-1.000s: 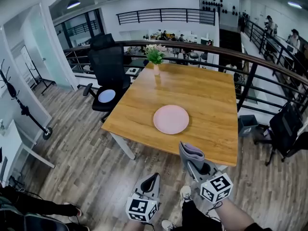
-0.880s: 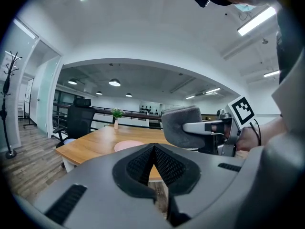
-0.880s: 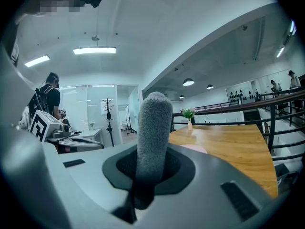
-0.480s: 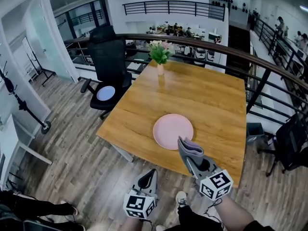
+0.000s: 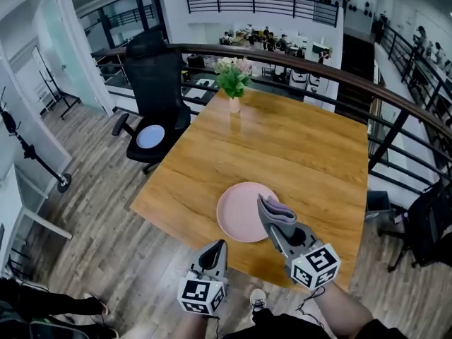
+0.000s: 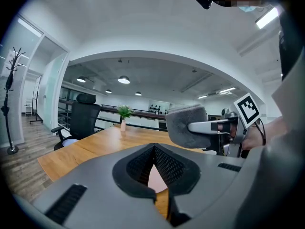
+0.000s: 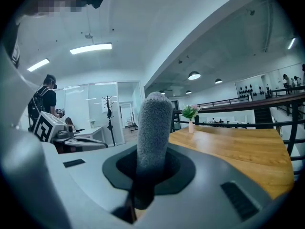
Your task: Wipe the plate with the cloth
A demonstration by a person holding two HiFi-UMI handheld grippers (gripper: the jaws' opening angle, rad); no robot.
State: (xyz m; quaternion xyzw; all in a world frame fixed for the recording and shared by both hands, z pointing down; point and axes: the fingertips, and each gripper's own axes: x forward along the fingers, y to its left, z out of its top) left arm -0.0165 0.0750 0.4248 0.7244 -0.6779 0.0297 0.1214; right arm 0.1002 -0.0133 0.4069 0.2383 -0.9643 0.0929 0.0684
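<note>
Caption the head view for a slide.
Right gripper holds a grey cloth over the pink plate's edge; left gripper hangs shut.

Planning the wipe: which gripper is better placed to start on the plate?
Right. The right gripper is shut on the cloth, above the rim of the plate; the left gripper is shut, empty, at the edge of the table.

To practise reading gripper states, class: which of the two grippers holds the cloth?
The right gripper: its jaws are shut on the grey cloth, by the pink plate. The left gripper has its jaws closed on nothing.
</note>
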